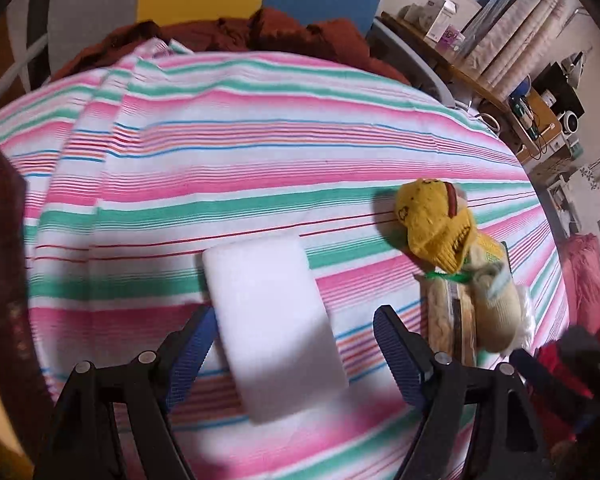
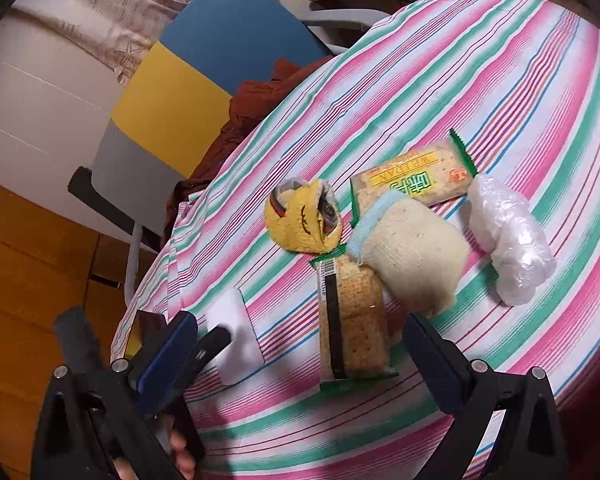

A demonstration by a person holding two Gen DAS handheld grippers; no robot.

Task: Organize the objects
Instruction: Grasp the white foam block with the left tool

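Left wrist view: left gripper (image 1: 292, 336) jaws spread, straddling white foam block (image 1: 274, 326), looking light, squashy, best pinched across long sides.

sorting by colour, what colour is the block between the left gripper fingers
White; the block shows best in the left wrist view.

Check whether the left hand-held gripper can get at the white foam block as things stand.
Probably yes: the left hand-held gripper is open, its fingers either side of the white foam block, with nothing lying on it.
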